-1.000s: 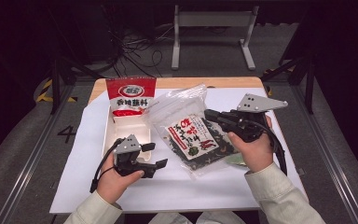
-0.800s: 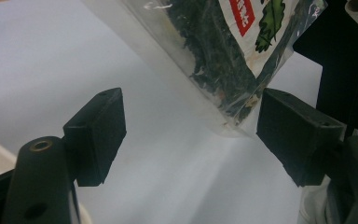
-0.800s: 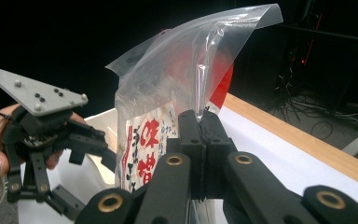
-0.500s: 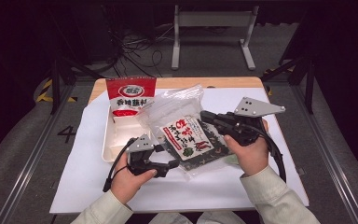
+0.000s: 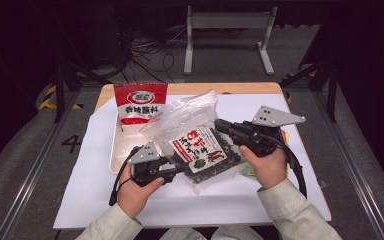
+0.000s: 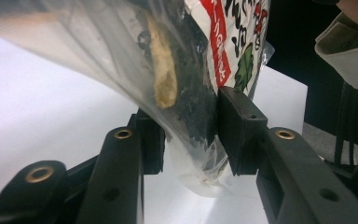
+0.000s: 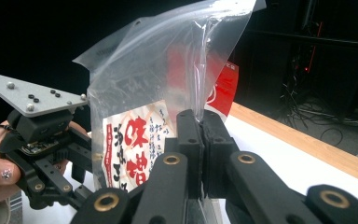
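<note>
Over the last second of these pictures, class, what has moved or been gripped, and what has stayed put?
The left gripper has moved in from the near left of the table to the lower corner of the clear seaweed bag, and its fingers have just been closing with that corner between them. The bag has tilted slightly. The right gripper stays clamped on the bag's edge. The red packet and the tray stayed as they were.

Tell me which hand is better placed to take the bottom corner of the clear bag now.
Left. The left gripper has its fingers around the clear bag bottom corner and has just been closing; the right gripper is busy pinching the bag's side.
</note>
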`<state>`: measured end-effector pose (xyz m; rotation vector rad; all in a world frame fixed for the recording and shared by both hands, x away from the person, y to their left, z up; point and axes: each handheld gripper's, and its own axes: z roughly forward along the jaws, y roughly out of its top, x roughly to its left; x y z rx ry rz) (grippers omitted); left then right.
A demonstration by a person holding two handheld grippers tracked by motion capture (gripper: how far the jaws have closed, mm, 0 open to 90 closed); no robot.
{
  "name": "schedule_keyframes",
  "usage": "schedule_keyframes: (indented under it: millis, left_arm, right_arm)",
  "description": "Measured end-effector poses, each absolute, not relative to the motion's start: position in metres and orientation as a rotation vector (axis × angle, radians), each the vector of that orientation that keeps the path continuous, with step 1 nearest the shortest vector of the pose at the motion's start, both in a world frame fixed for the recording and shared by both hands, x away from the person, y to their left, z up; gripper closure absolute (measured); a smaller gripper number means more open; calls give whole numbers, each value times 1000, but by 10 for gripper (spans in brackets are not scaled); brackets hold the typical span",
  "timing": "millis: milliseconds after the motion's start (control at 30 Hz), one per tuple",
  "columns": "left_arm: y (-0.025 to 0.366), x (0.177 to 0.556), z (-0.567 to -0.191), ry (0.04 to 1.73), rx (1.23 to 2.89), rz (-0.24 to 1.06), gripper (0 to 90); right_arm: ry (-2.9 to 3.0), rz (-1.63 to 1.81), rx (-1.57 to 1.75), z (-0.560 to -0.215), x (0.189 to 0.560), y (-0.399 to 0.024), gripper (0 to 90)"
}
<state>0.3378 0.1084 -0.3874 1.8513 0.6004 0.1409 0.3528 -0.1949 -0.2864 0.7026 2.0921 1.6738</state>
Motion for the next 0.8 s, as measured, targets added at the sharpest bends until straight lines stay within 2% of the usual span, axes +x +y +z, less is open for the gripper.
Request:
schedule_keyframes:
  millis: [300, 800]
  left_arm:
    - [118, 337, -378, 586, 1826, 175, 706]
    - [124, 335, -360, 547, 1822, 206, 727]
  right_arm:
    - [2084, 1675, 709, -287, 352, -199, 854]
    - [2074, 1626, 725, -288, 349, -209, 819]
